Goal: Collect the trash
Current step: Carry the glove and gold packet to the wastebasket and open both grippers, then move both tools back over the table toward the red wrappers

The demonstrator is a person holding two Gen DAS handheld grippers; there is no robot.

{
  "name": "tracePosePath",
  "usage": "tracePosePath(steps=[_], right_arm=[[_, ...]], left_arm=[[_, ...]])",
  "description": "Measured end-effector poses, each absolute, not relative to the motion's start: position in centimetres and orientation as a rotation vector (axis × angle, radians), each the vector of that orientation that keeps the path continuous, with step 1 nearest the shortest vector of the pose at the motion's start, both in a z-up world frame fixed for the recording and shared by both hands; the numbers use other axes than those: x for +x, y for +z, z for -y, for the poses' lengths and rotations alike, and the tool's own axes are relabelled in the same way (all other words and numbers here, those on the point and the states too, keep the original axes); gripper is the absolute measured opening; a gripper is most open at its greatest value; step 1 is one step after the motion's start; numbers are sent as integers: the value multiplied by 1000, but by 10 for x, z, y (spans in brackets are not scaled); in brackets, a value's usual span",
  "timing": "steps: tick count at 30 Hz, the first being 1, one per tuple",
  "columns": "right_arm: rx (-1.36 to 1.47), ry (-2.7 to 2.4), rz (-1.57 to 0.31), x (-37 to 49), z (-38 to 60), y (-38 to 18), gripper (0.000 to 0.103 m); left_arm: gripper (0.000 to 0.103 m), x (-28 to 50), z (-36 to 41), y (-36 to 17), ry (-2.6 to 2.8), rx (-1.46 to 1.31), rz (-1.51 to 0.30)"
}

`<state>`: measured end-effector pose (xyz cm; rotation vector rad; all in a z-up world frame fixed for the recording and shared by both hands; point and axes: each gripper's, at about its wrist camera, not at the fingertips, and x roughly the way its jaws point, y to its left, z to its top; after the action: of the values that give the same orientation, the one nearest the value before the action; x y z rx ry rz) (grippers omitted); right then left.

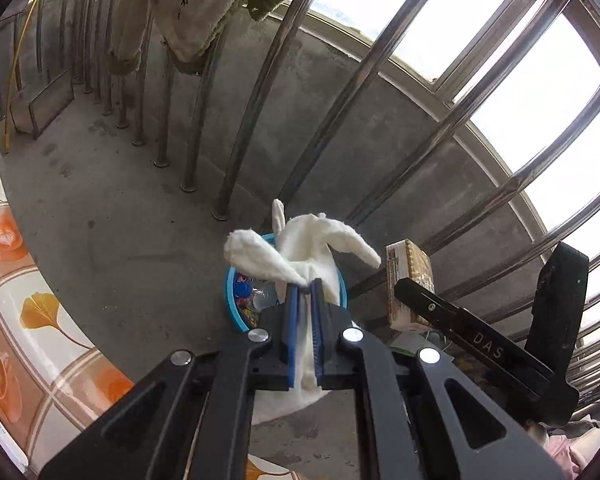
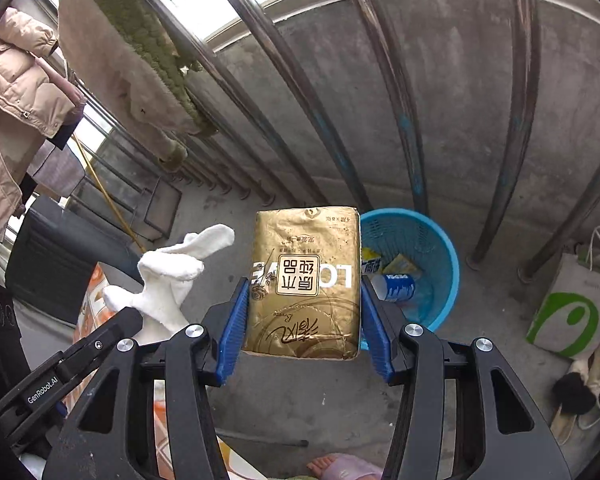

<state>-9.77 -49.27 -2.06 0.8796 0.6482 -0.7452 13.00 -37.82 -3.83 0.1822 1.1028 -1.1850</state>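
Where the concrete balcony floor [image 2: 300, 412] meets the low concrete wall [image 2: 460, 92], a blue plastic wastebasket [image 2: 440, 248] stands upright just in front of a row of steel railing bars [image 2: 284, 80]. Inside it lie a blue-and-white can [image 2: 394, 287], a yellow wrapper [image 2: 400, 266] and other small wrappers too jumbled to name. To its right, near the bars, a white paper bag with a green logo [image 2: 572, 304] stands on the floor, its contents not discernible.

A thick tan and green mat [image 2: 140, 72] hangs over the top rail, and a beige padded jacket [image 2: 16, 92] hangs at the left edge of the right wrist view. An orange-patterned tiled surface [image 1: 28, 280] borders the concrete at the left of the left wrist view. A bare foot in a pink slipper [image 2: 340, 466] shows at the bottom edge of the right wrist view.

The right gripper [image 2: 304, 292] points steeply down toward the floor beside the wastebasket. Its blue pads [image 2: 232, 340] stand on either side of a gold-wrapped tissue pack [image 2: 304, 280], and the pack is carried between them, above the floor and just left of the basket rim.

The left gripper [image 1: 306, 286], also angled down, is clenched on a crumpled white cloth [image 1: 300, 248], which is held directly over the wastebasket [image 1: 232, 280] as seen from the left wrist camera.
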Motion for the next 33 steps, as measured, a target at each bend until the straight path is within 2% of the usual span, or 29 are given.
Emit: tracePosePath(steps=[1, 2, 3, 5, 11, 20, 26, 33], right_arm=[[897, -766, -637, -102, 500, -27, 55], [905, -786, -640, -104, 507, -34, 60], [908, -803, -655, -105, 512, -41, 68], [922, -841, -677, -112, 522, -53, 68], [936, -885, -652, -120, 523, -49, 68], [828, -808, -583, -101, 498, -10, 68], [735, -579, -574, -70, 454, 21, 68], [618, -176, -703, -14, 358, 29, 66]], left_arm=[[7, 131, 393, -49, -1196, 177, -1111], [14, 133, 404, -58, -1206, 171, -1127], [30, 134, 418, -71, -1200, 167, -1158], [48, 138, 432, -92, -1168, 152, -1214], [50, 139, 422, -88, -1165, 135, -1181], [60, 133, 351, 2, -1185, 86, -960], [70, 119, 222, 77, -1095, 94, -805], [70, 105, 29, 104, -777, 59, -696]])
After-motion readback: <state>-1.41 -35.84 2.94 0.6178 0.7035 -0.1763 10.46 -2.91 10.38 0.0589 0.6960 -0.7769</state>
